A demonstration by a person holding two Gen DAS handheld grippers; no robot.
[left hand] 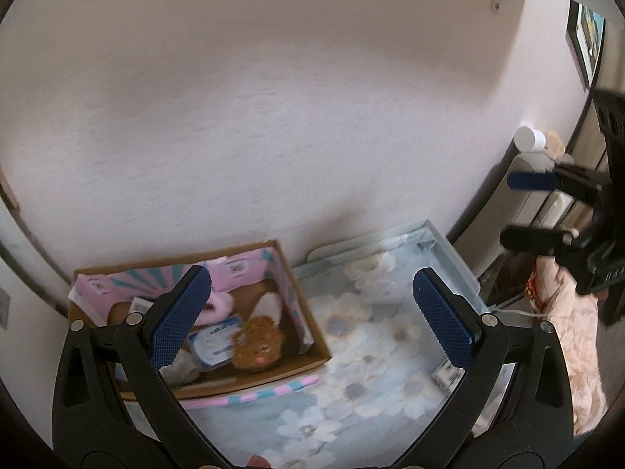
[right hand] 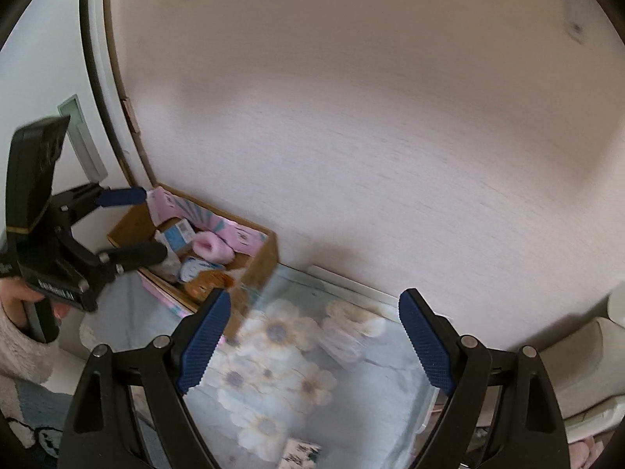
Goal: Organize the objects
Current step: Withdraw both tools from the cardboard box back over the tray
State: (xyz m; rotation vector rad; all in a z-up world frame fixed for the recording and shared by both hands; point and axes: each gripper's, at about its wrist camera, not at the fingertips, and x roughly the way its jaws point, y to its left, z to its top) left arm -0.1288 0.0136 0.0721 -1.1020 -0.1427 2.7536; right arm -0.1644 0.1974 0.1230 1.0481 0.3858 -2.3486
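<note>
An open cardboard box (left hand: 297,314) with pink lining stands against the wall on a blue floral bin lid (left hand: 375,355). Inside lie a brown plush bear face (left hand: 259,346), a pink fuzzy item (left hand: 218,306) and a blue-white packet (left hand: 213,342). My left gripper (left hand: 312,314) is open and empty, hovering above the box and lid. My right gripper (right hand: 314,344) is open and empty over the lid (right hand: 297,383), right of the box (right hand: 261,258). Each gripper shows in the other's view: the left gripper (right hand: 136,222) above the box, and the right gripper (left hand: 523,207) at the right edge.
A white wall (left hand: 273,117) rises directly behind the box and lid. A white bottle cap (left hand: 529,138) and a peach quilted cloth (left hand: 574,336) lie to the right. A white plastic container edge (right hand: 601,351) sits right of the lid.
</note>
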